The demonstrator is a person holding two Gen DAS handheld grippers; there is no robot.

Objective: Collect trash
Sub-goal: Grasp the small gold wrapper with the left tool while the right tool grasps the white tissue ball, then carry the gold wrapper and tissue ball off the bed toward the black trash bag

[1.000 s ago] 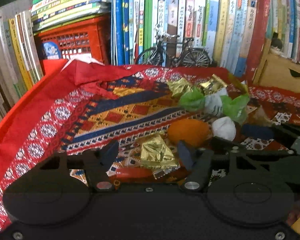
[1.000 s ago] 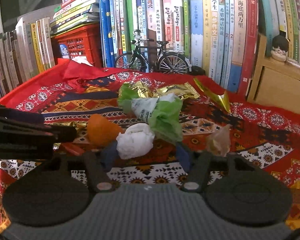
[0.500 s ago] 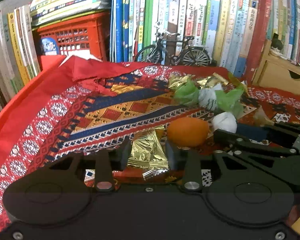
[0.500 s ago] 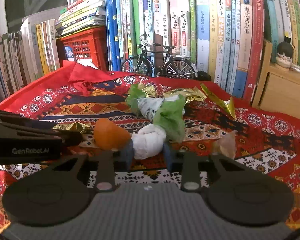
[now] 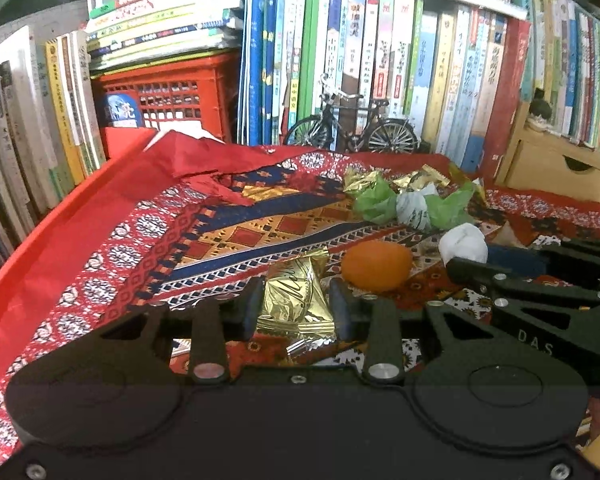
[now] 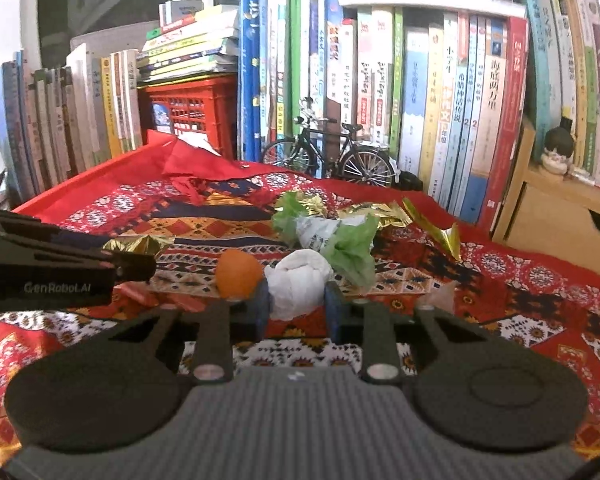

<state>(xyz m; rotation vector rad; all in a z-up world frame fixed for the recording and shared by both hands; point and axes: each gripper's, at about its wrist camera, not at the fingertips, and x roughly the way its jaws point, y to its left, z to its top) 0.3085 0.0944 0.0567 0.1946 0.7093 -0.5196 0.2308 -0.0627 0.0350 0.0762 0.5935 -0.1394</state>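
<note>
Pinching a crumpled gold foil wrapper (image 5: 296,300) between its two blue-padded fingers, the left gripper (image 5: 296,306) has both pads pressed against the wrapper's sides, with the patterned red cloth (image 5: 140,236) showing beneath it. Next to it, the right gripper (image 6: 298,300) has a white crumpled wad of paper (image 6: 300,280) between its pads; its jaws are closing on the wad, and the pads already touch it on both sides. An orange, rounded piece (image 6: 238,272) lies on the cloth just beside the wad, to the left in the right wrist view, and in the left wrist view it sits just right of the held wrapper. Behind the wad lies a green and white wrapper (image 6: 332,236), and behind that, loose gold foil scraps (image 6: 380,212) spread toward the back, one long strip (image 6: 436,232) trailing off to the right. A small pale, translucent scrap (image 6: 444,296) rests on the cloth right of the right gripper. At the far edge of the cloth stands a black model bicycle (image 6: 332,156) in front of a row of upright books (image 6: 440,88). A red plastic crate (image 6: 192,112) sits to the left under a stack of flat books, and a light wooden drawer box (image 6: 560,216) stands at the right.
</note>
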